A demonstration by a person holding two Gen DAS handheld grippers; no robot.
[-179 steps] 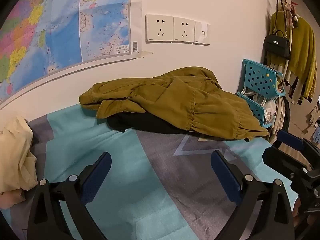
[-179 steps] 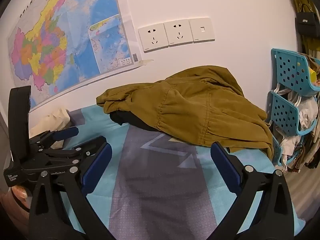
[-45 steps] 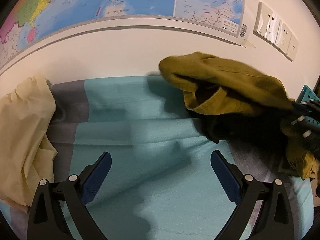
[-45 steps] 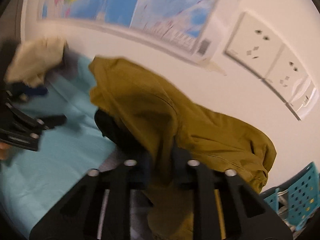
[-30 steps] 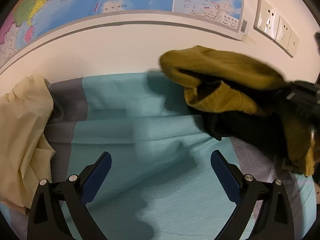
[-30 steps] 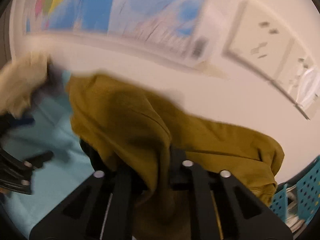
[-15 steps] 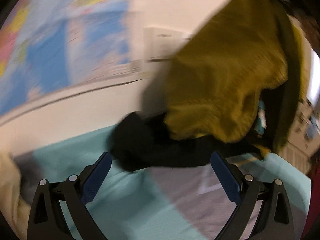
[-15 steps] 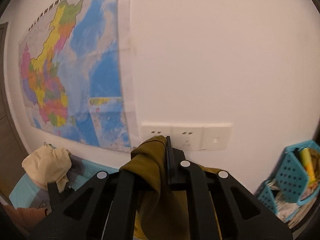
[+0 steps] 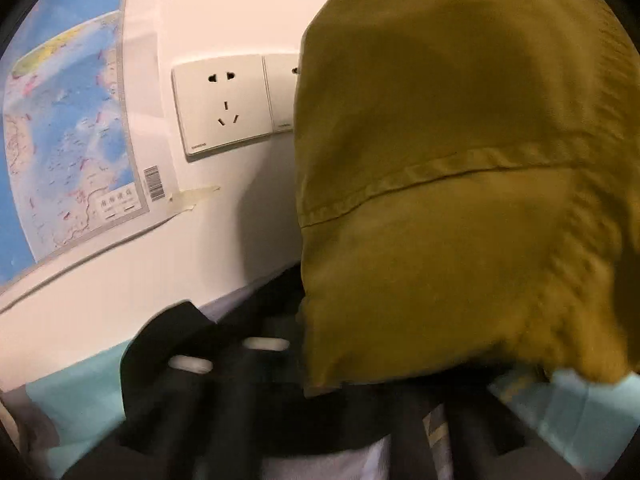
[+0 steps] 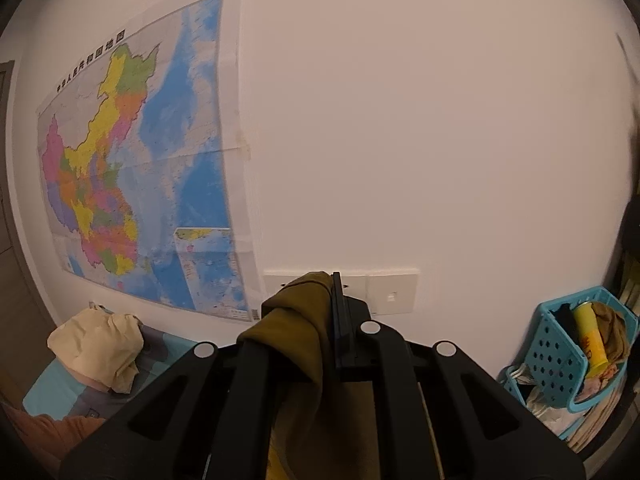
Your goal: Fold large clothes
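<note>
A large olive-green garment [image 9: 460,200] hangs in the air and fills the right of the left wrist view. My right gripper [image 10: 334,320] is shut on a fold of this olive garment [image 10: 300,340] and holds it up high, facing the wall. My left gripper [image 9: 228,354] is blurred and dark at the bottom of its view; its jaws stand close together over a black garment [image 9: 192,380] that lies on the bed under the olive one. I cannot tell whether it grips the black cloth.
A teal and grey bed sheet [image 9: 72,400] lies below. A cream cloth bundle [image 10: 100,344] sits at the bed's left end. Wall sockets [image 9: 222,102] and a map [image 10: 140,192] are on the wall. A teal basket rack [image 10: 568,360] stands at right.
My right gripper has lifted the olive garment high off the bed. My left gripper has moved in toward the black garment and its jaws have come together.
</note>
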